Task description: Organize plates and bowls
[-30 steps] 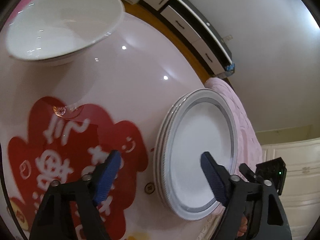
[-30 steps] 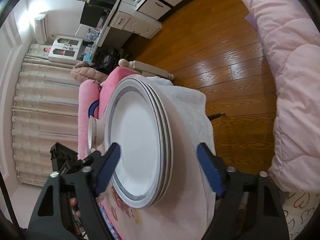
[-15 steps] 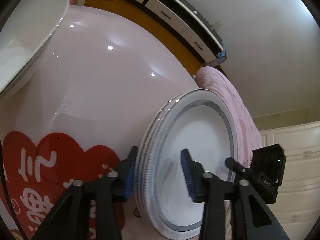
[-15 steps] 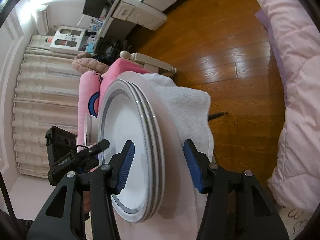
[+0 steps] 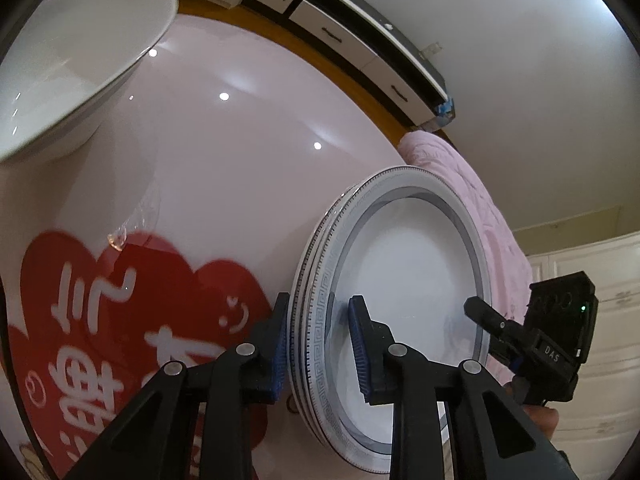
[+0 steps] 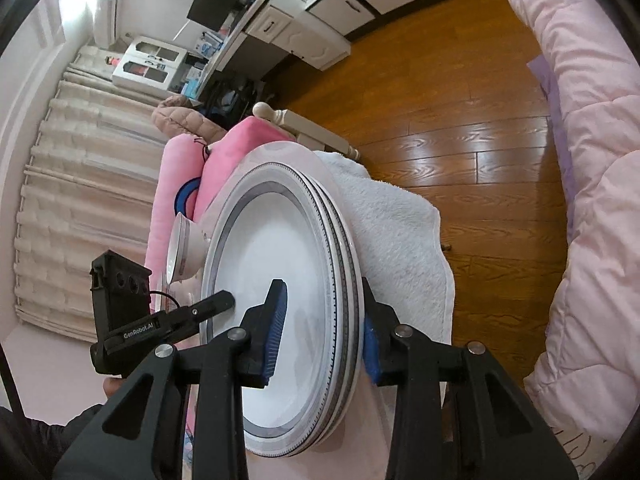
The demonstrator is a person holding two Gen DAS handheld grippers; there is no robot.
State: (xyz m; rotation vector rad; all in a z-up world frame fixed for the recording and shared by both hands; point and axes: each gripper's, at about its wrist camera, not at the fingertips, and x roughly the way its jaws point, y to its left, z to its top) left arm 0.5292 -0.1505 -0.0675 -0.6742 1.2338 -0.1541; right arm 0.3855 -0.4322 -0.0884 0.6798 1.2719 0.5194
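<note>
From the left wrist view, the left hand-held gripper [image 5: 320,340] straddles the near rim of the plate stack [image 5: 404,304], one blue pad under the stack and one on the top plate's face, jaws narrowed onto the rim. The stack sits toward the worktop [image 5: 240,152] edge nearest the pink bedding [image 5: 480,208]. A large white bowl [image 5: 72,60] stands well apart at the far left edge, and a red heart print [image 5: 132,312] covers the near part of the surface. The right hand-held gripper [image 5: 484,312] shows at the stack's opposite rim.

From the right wrist view, the right hand-held gripper [image 6: 320,320] clamps the same plate stack [image 6: 288,304], one pad on the top face, the other behind the lowest rim, by the white towel [image 6: 392,216]. A small bowl [image 6: 184,248] sits just beyond the stack.

The likely trouble is glazed plates sliding over each other if the two grips lift unevenly; a pad catching only part of the stack could leave the bottom plate behind or let it drop near the edge.

Compared with a second ago, both pairs of jaws, then spread wide and short of the rim, have advanced and closed around it; half a second ago they were only partly narrowed.
</note>
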